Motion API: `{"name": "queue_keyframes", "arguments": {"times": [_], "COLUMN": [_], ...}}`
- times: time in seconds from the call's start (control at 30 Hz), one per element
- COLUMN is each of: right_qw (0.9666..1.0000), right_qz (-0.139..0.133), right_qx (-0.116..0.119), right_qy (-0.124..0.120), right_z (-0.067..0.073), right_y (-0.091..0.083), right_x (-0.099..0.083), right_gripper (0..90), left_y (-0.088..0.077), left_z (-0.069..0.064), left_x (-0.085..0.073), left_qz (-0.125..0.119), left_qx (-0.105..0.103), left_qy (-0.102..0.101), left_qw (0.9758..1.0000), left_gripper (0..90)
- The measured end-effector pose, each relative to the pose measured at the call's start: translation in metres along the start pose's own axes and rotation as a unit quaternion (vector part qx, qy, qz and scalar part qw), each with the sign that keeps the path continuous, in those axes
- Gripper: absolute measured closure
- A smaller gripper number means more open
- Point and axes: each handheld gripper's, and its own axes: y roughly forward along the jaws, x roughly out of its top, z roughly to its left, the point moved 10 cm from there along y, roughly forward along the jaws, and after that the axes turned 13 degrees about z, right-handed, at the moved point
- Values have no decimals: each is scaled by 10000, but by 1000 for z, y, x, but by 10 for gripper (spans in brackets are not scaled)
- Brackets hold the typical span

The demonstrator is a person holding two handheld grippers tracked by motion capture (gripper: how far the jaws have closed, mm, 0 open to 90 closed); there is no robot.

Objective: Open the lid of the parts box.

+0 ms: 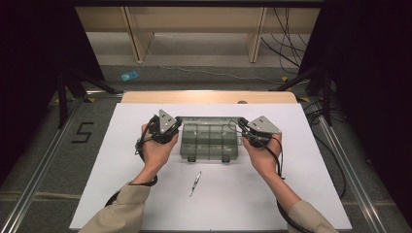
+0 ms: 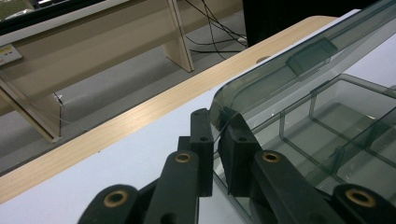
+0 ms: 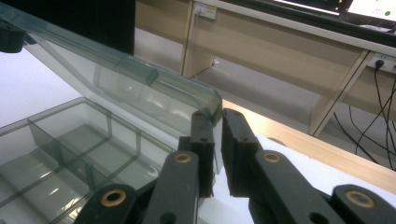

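The clear compartment box point(image 1: 210, 141) sat mid-table on the white mat point(image 1: 121, 160), its divided cells empty as far as could be seen, its lid point(image 2: 299, 60) raised. The left gripper point(image 2: 219, 140) pinched the lid's corner edge; the right gripper point(image 3: 217, 135) pinched the opposite corner. Tweezers point(image 1: 195, 183) lay nearer the person, apart from the box. Bare mat stretched on both sides; the wooden table edge point(image 1: 209, 97) ran just behind.
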Motion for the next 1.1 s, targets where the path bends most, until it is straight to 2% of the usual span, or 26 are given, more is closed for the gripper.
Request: {"name": "queue_keyframes", "arguments": {"times": [0.1, 0.13, 0.17, 0.2, 0.23, 0.27, 0.33, 0.37, 0.5, 0.6, 0.7, 0.73, 0.9, 0.93, 0.97, 1.03, 1.1], "right_qw": [10000, 10000, 10000, 10000, 10000, 10000, 9999, 10000, 9999, 9999, 9998, 9998, 9997, 9998, 9997, 9997, 9996], "right_qz": [-14, -3, 47, -4, 30, -2, 41, -6, 56, -8, 89, 47, 107, 57, 131, 128, 154], "right_qx": [-31, -29, 16, -50, 14, -44, 6, -58, -29, -93, -40, -81, -43, -123, -51, -34, -14], "right_qy": [-5, -15, 86, 17, 72, 71, 140, 62, 160, 113, 167, 160, 198, 158, 214, 226, 240], "right_z": [-2, -2, -1, -3, -2, -3, -3, -5, -4, -7, -6, -8, -8, -11, -9, -9, -10], "right_y": [1, 2, 3, 3, 3, 4, 5, 5, 6, 7, 8, 9, 11, 12, 12, 13, 15], "right_x": [2, 3, 2, 4, 4, 5, 5, 7, 7, 10, 10, 12, 14, 16, 15, 16, 18], "right_gripper": [844, 845, 845, 846, 846, 846, 847, 848, 849, 850, 851, 852, 852, 853, 853, 853, 854], "left_y": [0, 1, 2, 2, 2, 2, 3, 3, 4, 5, 6, 7, 9, 9, 9, 9, 10], "left_z": [2, 2, 3, 3, 4, 4, 3, 4, 7, 6, 8, 7, 10, 11, 10, 12, 11], "left_x": [1, 2, 2, 2, 2, 3, 4, 4, 7, 7, 9, 9, 12, 12, 12, 13, 14], "left_qz": [46, 26, 66, 51, 83, 72, 51, 77, 100, 107, 87, 93, 104, 106, 128, 154, 137], "left_qx": [20, -32, -45, -58, -29, -56, -167, -175, -108, -156, -101, -154, -134, -73, -121, -72, -136], "left_qy": [-70, -51, -35, -68, -130, -178, -318, -310, -310, -345, -385, -416, -464, -456, -465, -438, -525], "left_qw": [10000, 10000, 10000, 9999, 9999, 9998, 9993, 9993, 9994, 9992, 9992, 9990, 9988, 9989, 9988, 9989, 9984], "left_gripper": [836, 836, 836, 837, 837, 837, 837, 837, 840, 842, 843, 844, 847, 848, 849, 849, 850]}}
